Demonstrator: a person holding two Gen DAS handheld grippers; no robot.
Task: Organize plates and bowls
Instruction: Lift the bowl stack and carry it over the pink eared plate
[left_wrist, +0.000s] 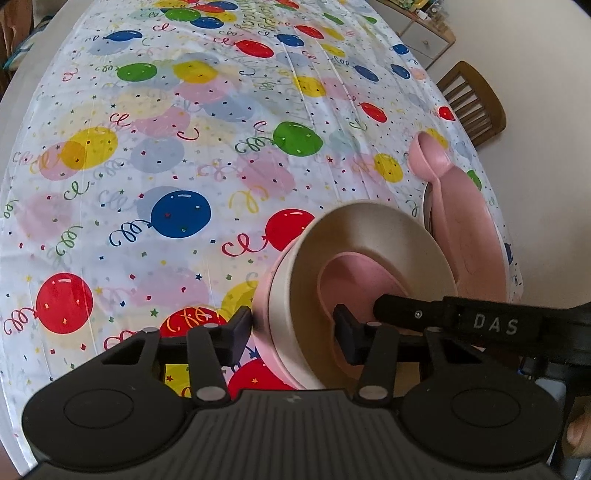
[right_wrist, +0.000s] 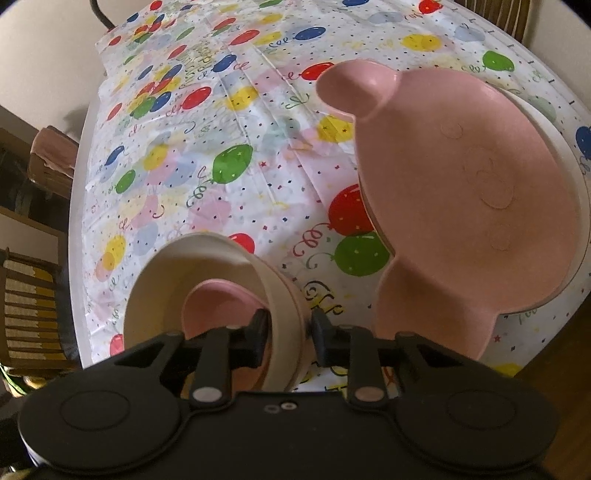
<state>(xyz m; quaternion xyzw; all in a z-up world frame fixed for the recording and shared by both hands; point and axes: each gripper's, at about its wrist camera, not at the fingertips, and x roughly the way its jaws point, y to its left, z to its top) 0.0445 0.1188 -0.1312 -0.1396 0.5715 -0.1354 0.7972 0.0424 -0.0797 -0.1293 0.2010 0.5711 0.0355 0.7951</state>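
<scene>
Three bowls by my count, nested into one bowl stack: pink outside, cream in the middle, pink again inside. It sits tipped right at the tips of both tongs, just above the balloon tablecloth; I can't tell if its base is touching the cloth. The right tongs are pinched on the near wall, one pad inside and one outside. The left tongs straddle the same wall a bit further round, outer pad against the pink shell, but I can't tell if the inner pad is actually biting or just hovering. Just to the right of the right tongs is the pink plate with the ears, lying on a white plate. My worry is that only a thin rim is being held, so if the two tongs pull unevenly the inner bowls could slide out or the whole stack could twist free. Swinging right could also clip the pink plate's near ear and shove it. That plate pair looks close to the table's right edge, with a chair beyond it, so not much slack there. Ahead and to the left of the left tongs it's bare cloth, loads of room to move.
</scene>
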